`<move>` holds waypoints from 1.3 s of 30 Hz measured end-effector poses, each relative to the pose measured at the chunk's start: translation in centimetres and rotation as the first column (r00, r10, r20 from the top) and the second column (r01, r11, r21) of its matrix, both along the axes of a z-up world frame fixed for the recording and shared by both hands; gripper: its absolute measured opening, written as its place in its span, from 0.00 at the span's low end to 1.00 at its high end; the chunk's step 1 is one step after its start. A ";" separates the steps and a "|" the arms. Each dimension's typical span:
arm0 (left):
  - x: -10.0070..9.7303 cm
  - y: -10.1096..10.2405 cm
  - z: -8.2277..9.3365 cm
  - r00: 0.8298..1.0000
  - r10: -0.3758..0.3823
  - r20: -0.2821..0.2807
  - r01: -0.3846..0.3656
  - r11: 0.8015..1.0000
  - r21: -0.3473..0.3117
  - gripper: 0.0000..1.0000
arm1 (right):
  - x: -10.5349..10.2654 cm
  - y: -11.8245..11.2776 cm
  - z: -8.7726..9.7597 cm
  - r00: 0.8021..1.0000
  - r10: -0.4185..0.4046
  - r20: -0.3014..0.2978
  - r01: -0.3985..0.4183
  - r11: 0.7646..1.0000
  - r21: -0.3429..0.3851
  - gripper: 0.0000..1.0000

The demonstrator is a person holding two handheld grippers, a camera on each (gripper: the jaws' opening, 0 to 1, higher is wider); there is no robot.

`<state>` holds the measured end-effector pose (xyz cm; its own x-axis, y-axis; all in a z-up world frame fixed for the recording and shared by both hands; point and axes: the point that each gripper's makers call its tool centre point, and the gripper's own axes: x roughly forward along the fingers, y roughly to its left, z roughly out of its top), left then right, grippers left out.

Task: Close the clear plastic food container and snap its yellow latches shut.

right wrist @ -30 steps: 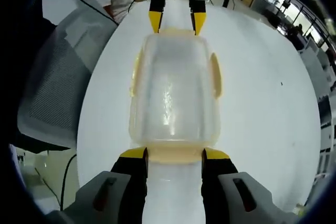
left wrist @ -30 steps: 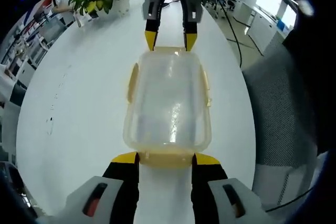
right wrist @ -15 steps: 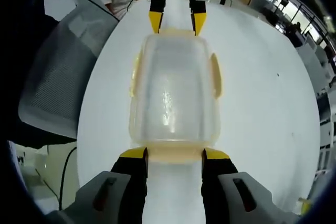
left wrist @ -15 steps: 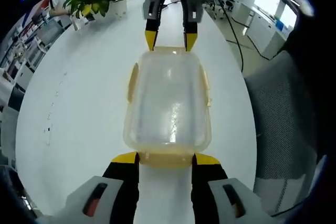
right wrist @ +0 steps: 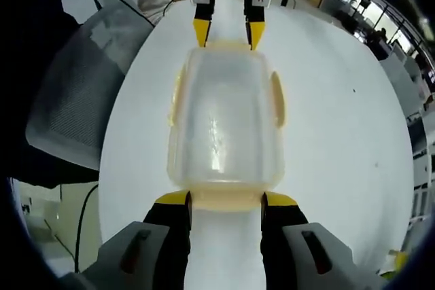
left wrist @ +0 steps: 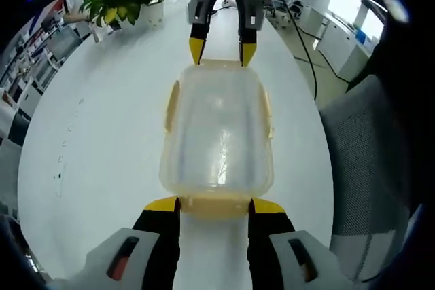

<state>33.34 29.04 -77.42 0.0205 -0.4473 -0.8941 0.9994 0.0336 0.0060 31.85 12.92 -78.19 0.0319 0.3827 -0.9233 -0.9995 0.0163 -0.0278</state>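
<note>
While both grippers stand at the two short ends of the container [left wrist: 217, 130], press the end latches down evenly and together, so the box does not slide on the white surface [left wrist: 102, 140]. Your left gripper [left wrist: 214, 206] is open, its jaws at the near end latch [left wrist: 216, 203]; your right gripper [right wrist: 225, 201] likewise, holding nothing. The lid already sits on. The container's long axis runs from one gripper to the other.
</note>
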 end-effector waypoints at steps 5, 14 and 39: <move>-0.4 0.1 -0.7 1.000 -0.001 -0.017 0.001 1.000 0.010 0.33 | -0.5 0.2 -0.7 1.000 0.003 -0.007 -0.003 1.000 0.002 0.37; -0.6 0.2 -1.3 1.000 -0.006 -0.008 0.006 1.000 0.024 0.33 | -0.6 0.3 -1.0 1.000 -0.002 -0.003 0.002 0.999 0.037 0.37; -0.3 0.9 -1.7 1.000 0.021 -0.011 -0.020 0.998 0.060 0.35 | -0.3 0.1 -1.1 0.999 -0.037 0.029 0.035 0.997 0.062 0.38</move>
